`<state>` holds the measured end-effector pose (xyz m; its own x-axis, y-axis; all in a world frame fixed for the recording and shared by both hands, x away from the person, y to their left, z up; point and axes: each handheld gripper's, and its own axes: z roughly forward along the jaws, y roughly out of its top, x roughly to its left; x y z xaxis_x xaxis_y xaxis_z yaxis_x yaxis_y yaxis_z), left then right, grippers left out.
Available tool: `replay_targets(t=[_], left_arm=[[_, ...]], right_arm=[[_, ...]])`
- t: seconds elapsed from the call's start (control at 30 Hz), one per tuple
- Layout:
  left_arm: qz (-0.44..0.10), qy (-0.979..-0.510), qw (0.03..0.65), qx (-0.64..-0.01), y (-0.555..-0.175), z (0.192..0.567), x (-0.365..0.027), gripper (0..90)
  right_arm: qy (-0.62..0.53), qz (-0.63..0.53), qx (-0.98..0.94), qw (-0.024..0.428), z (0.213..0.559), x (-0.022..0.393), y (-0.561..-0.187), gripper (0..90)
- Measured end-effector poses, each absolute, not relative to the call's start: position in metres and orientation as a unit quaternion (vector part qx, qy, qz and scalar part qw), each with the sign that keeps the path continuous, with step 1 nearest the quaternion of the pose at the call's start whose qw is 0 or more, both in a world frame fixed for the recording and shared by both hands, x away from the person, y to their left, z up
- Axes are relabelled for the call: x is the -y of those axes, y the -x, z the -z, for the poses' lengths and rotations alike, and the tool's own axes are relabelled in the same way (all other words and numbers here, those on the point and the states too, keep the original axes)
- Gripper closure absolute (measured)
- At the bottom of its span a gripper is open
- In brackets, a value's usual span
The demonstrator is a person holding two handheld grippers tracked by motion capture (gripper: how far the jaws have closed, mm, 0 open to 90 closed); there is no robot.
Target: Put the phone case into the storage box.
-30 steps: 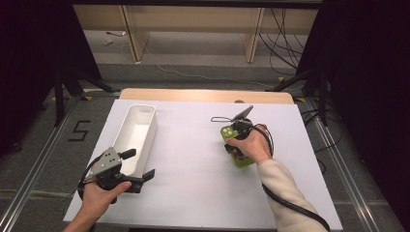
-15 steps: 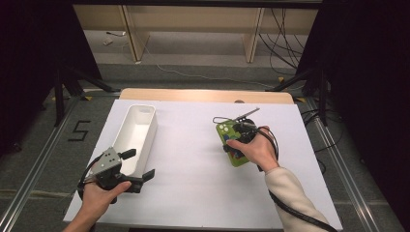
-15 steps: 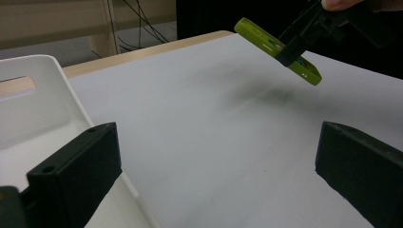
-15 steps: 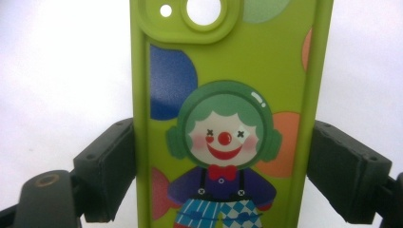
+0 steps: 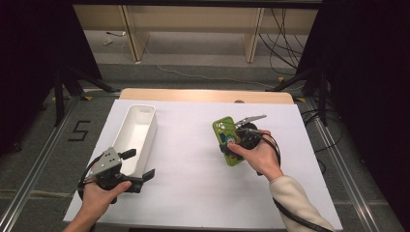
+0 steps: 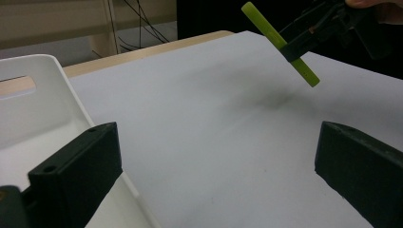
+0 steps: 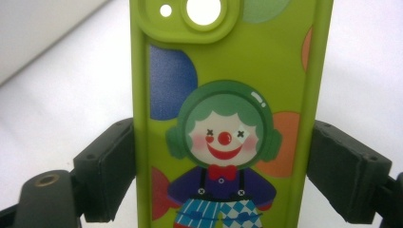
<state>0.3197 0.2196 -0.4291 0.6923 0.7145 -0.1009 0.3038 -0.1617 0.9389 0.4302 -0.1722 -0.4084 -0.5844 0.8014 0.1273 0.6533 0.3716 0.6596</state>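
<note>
**Green phone case gripped above the white sheet, beside the white bin**

From the high view I saw a white bin, long and narrow, lying on a white sheet that covered the table. I took this bin as my landmark.

Well to the right of the bin, my right gripper held a green phone case. Its jaws were clamped on the case's two long edges. In the right gripper view the case stood between the two black jaws, one pad pressed on each side. It showed a cartoon clown with green hair, a red nose and a red bow tie, with round camera holes at the top. In the left gripper view the case appeared edge-on as a thin green bar, tilted and raised clear of the sheet, with a faint shadow beneath it.

My left gripper sat at the near end of the bin, held in the left hand. Its jaws were wide apart with nothing between them. In the left gripper view one jaw hung over the bin's wall, the other over the bare sheet. I could not tell whether that jaw touched the bin.
</note>
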Motion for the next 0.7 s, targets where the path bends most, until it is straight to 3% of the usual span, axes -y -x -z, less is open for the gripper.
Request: replay_targets(t=[0.7], left_arm=[[-0.188,-0.737,0.551,-0.345,-0.319,0.428,-0.22,1.7]], right_arm=[[-0.386,-0.445,-0.802,0.094,0.417,0.161,-0.409,16.8]])
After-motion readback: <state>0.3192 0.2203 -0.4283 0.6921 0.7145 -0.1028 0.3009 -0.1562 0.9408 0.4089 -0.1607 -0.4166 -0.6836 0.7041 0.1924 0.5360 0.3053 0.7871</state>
